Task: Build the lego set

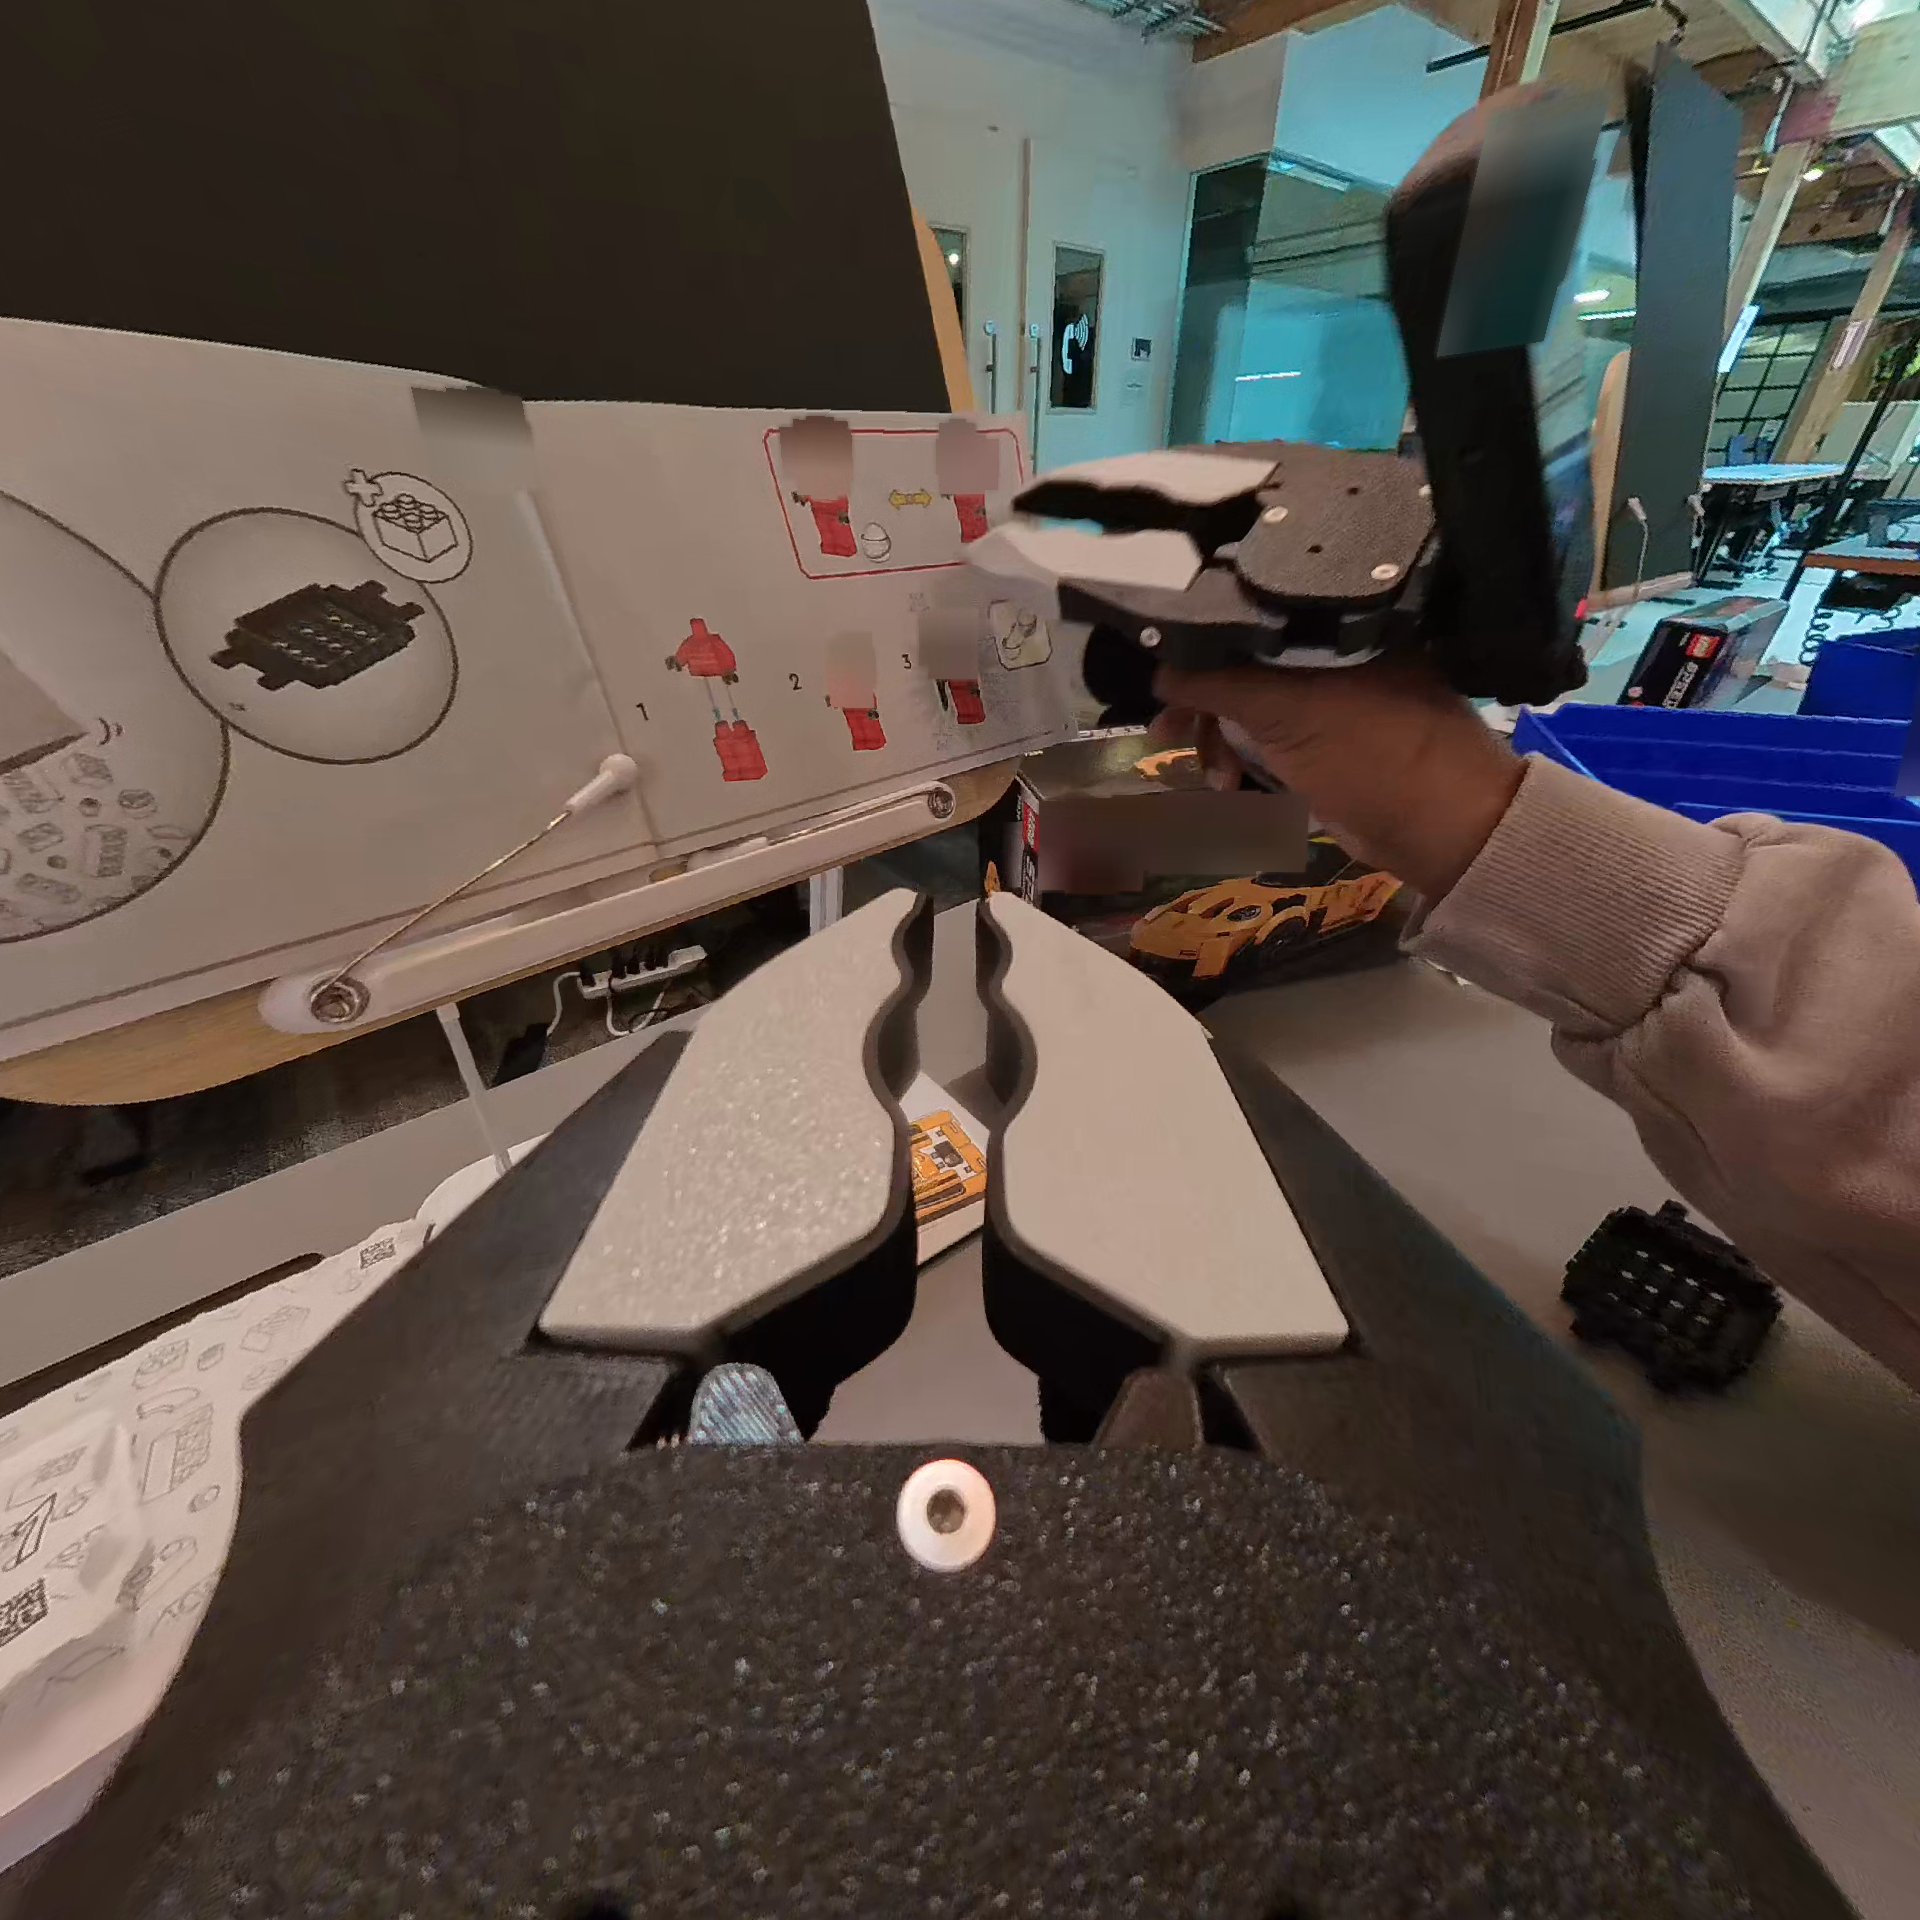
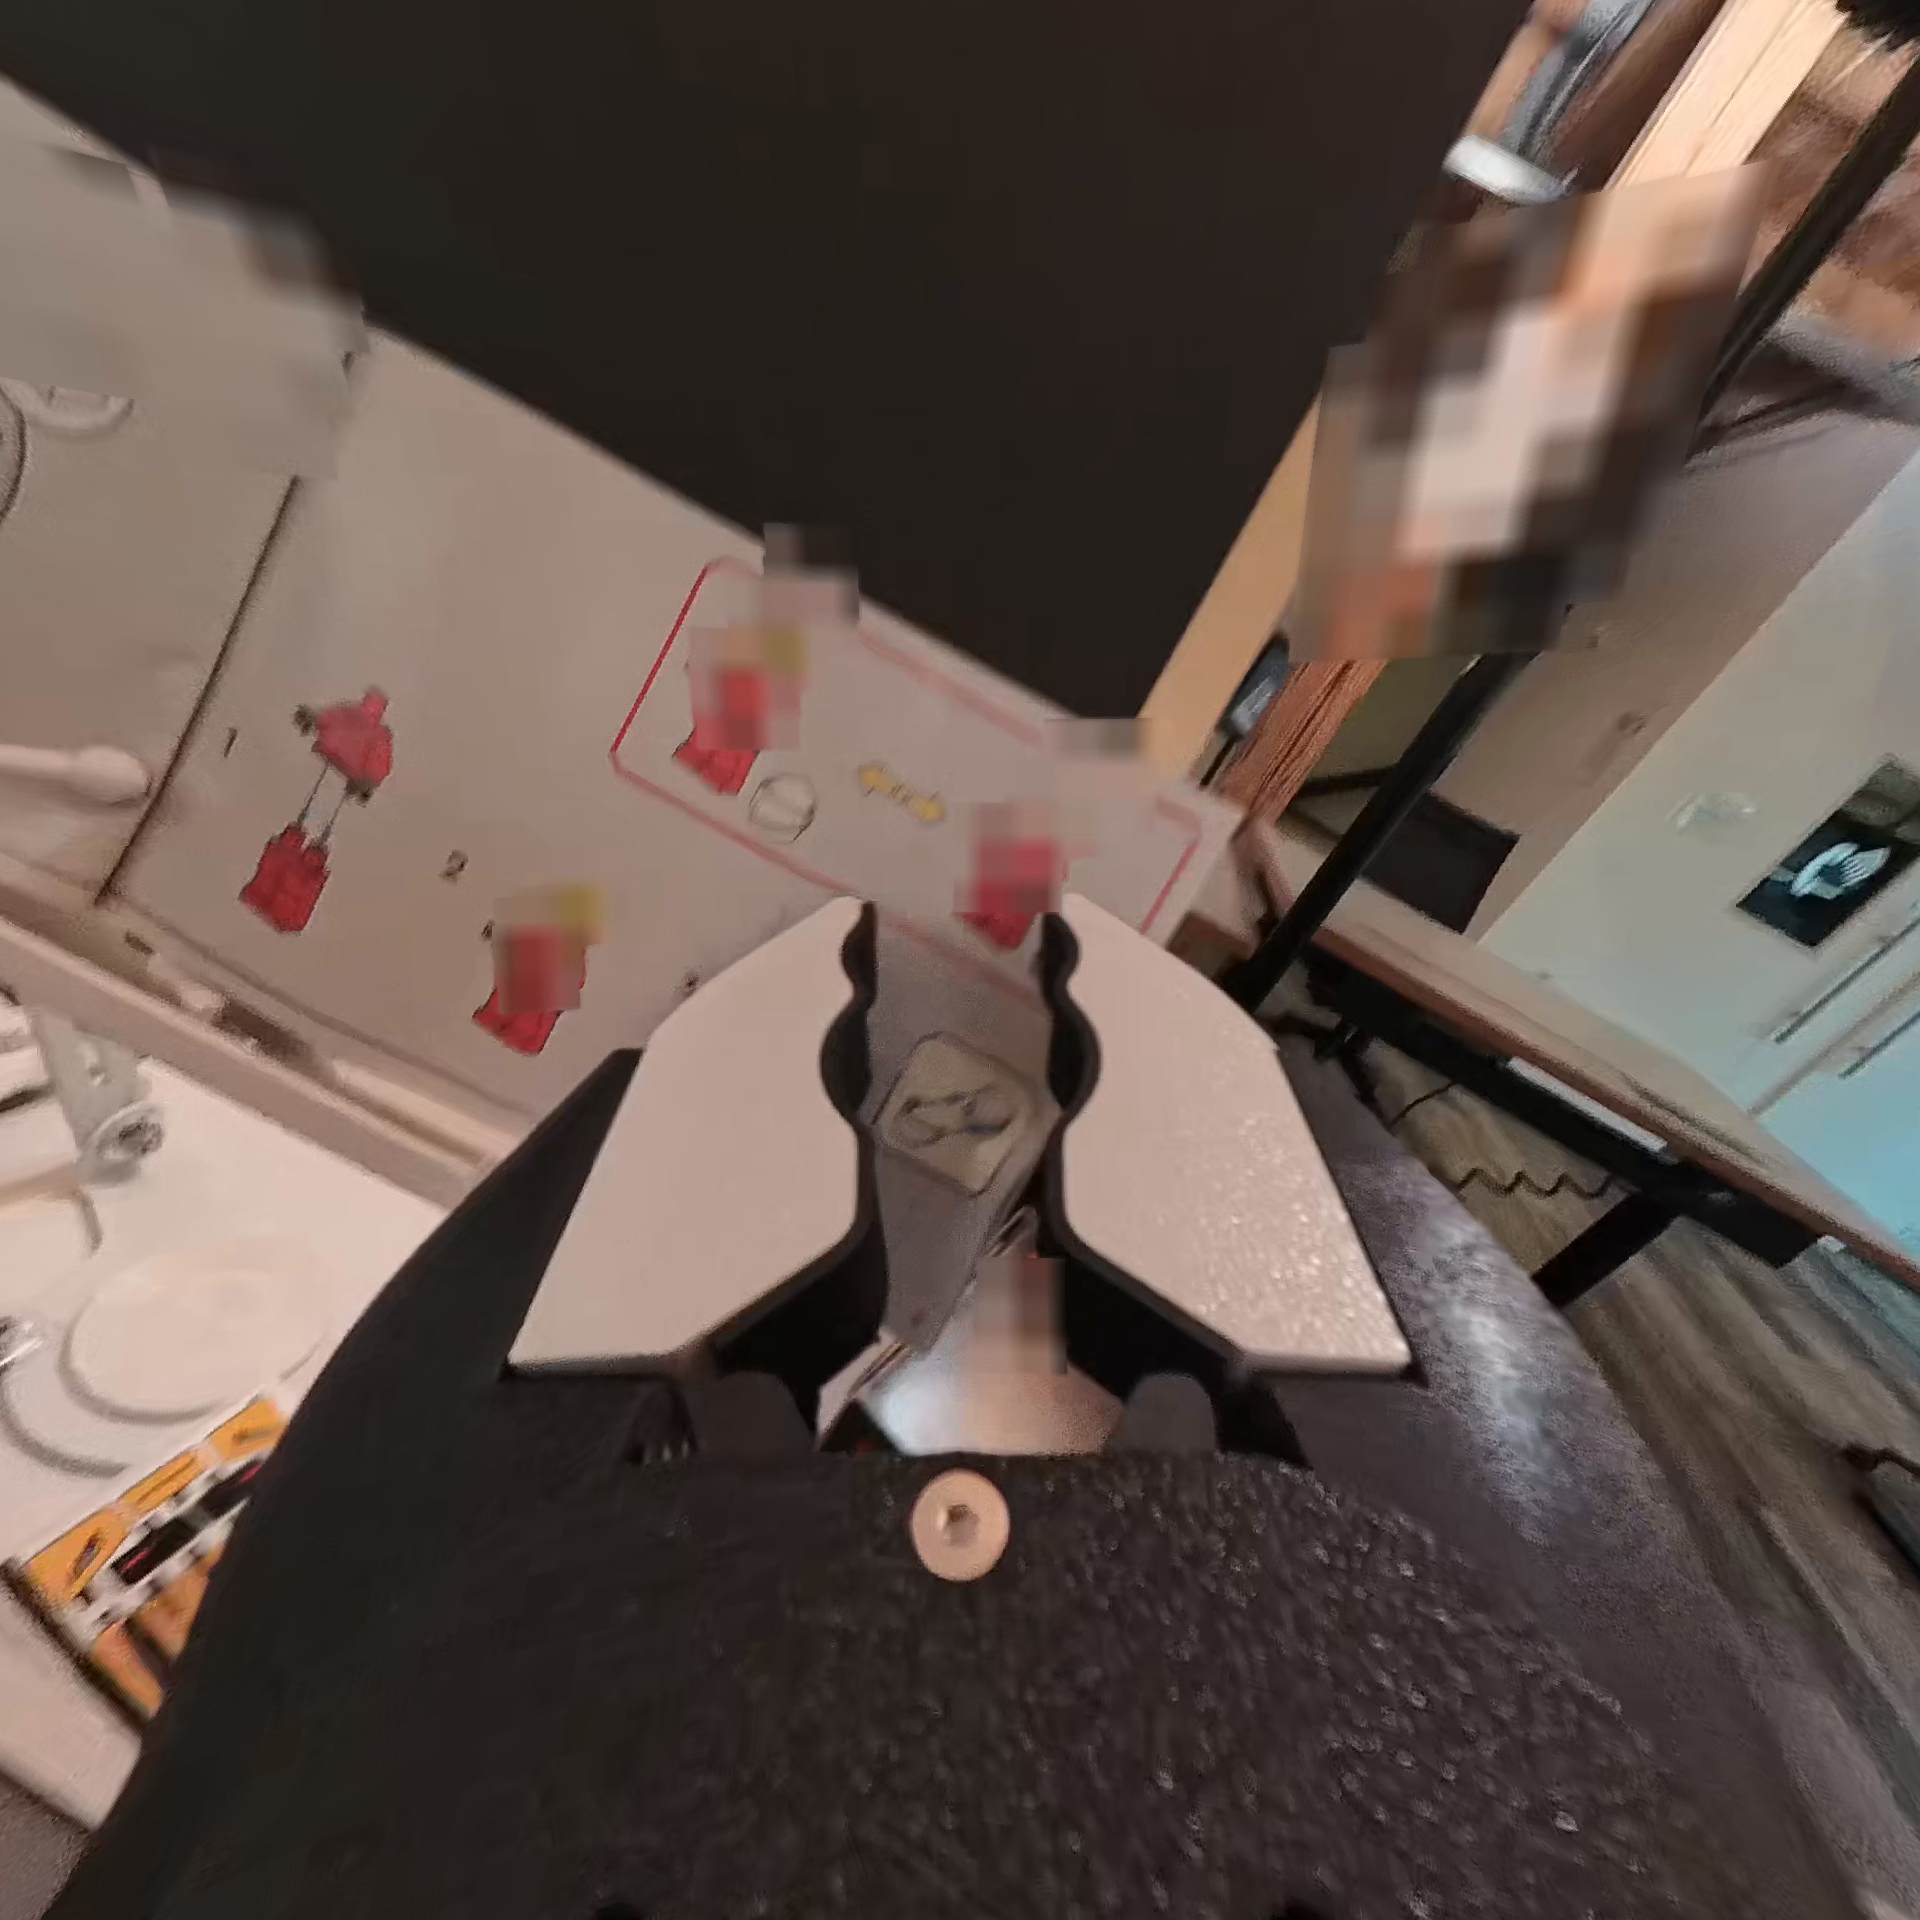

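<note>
The instruction booklet (image 1: 520,623) stands open on a tilted holder behind the grey table (image 1: 1403,1060). My left gripper (image 1: 951,914) hovers low over the table, its fingers only a narrow slit apart with nothing between them. A hand holds my right gripper (image 1: 997,540) up at the booklet's right page edge. In the right wrist view the gripper (image 2: 956,925) has its fingers apart, and the lower right part of the booklet page (image 2: 951,1101) lies between them without being pinched. A black lego piece (image 1: 1668,1294) lies on the table at the right.
A lego box with a yellow car picture (image 1: 1247,904) stands behind the table. Blue bins (image 1: 1714,748) are at the far right. A printed white paper bag (image 1: 125,1455) lies at the left. A small yellow sticker sheet (image 1: 945,1158) lies under my left fingers. Across from one pair of fingers to the other is roughly 20 cm. My left tips are roughly 35 cm from the black lego piece (image 1: 1668,1294).
</note>
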Available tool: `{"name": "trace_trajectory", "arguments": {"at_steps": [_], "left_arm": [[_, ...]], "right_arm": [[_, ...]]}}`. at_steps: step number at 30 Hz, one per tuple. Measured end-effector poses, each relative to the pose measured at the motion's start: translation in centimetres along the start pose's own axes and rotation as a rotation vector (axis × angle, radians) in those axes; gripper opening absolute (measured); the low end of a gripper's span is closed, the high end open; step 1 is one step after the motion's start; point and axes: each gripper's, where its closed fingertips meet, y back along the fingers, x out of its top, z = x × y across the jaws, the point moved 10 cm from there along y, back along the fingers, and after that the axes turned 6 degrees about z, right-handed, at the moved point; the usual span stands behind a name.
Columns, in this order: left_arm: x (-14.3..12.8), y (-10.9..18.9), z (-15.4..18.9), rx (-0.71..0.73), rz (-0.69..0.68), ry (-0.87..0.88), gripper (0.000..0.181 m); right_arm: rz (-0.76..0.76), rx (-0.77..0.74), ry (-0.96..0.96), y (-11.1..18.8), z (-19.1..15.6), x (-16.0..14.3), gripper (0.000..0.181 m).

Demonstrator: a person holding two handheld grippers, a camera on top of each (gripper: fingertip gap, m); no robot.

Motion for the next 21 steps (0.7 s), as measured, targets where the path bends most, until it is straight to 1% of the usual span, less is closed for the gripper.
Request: {"name": "trace_trajectory", "arguments": {"at_steps": [1,3,6,8,11,16,19,21], "left_arm": [[0.1,0.0,-0.1,-0.001,0.001,0.009,0.007],[0.2,0.1,-0.3,-0.004,0.008,0.021,0.007],[0.3,0.2,-0.2,-0.007,0.011,0.016,0.007],[0.4,0.3,-0.2,-0.011,0.012,0.014,0.007],[0.5,0.4,-0.3,-0.007,0.014,0.014,0.007],[0.3,0.4,-0.5,-0.010,0.009,0.027,0.007],[0.0,0.3,-0.4,-0.011,0.001,0.021,0.007],[0.0,0.2,-0.4,-0.012,-0.002,0.024,0.007]], "right_arm": [[0.043,-0.025,0.015,0.2,0.6,0.5,0.037],[0.100,-0.060,0.034,0.3,1.6,1.3,0.043],[0.062,-0.037,0.012,-0.7,2.6,1.3,0.047],[0.041,-0.024,-0.010,-1.3,2.9,1.0,0.044],[0.030,-0.013,-0.043,-1.4,3.0,0.8,0.031],[0.039,0.001,-0.032,-1.0,2.3,0.5,0.010],[0.067,-0.029,-0.043,-0.6,2.6,0.6,0.009],[0.082,-0.055,-0.062,-0.5,3.1,0.7,0.015]]}}
